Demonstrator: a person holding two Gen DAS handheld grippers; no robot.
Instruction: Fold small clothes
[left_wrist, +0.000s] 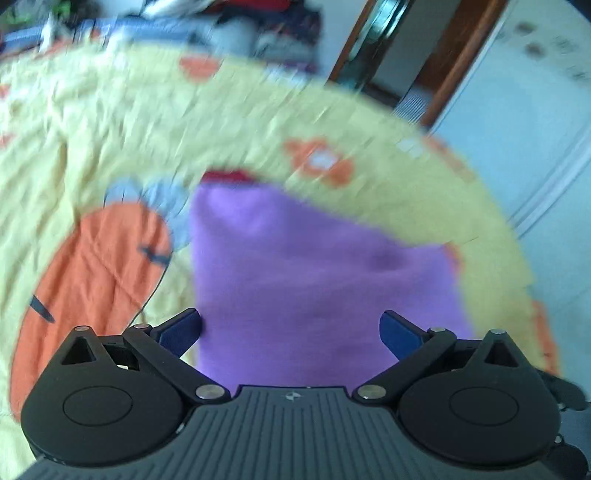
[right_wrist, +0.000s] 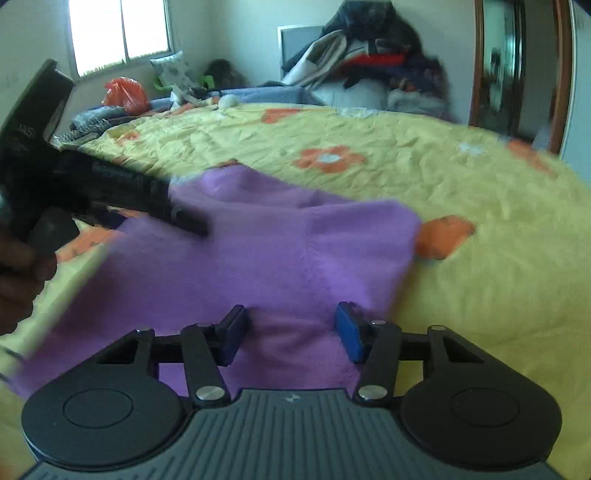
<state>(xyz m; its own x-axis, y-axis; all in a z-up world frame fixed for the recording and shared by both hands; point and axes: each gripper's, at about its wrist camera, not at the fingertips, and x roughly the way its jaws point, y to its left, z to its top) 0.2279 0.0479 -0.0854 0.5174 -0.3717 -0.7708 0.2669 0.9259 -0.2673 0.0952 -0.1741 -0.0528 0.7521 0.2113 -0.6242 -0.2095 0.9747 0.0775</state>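
Purple cloth (right_wrist: 258, 258) lies flat on the yellow bedspread (right_wrist: 443, 192), directly ahead of and beneath both grippers. Right gripper (right_wrist: 291, 332), jaws partly apart and empty, sits over the cloth's near edge. Left gripper (left_wrist: 291, 332), jaws wide and empty, reaches over the cloth's opposite side, so neither looks clearly nearer.

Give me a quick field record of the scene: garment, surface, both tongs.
garment: purple cloth, lying rumpled on the bed
surface: yellow bedspread with orange flowers
left tongs: open, over the purple cloth, nothing gripped
right tongs: open, fingers apart above the cloth's near edge
background: clothes pile at the far side of the bed
image quality: motion blur in both views
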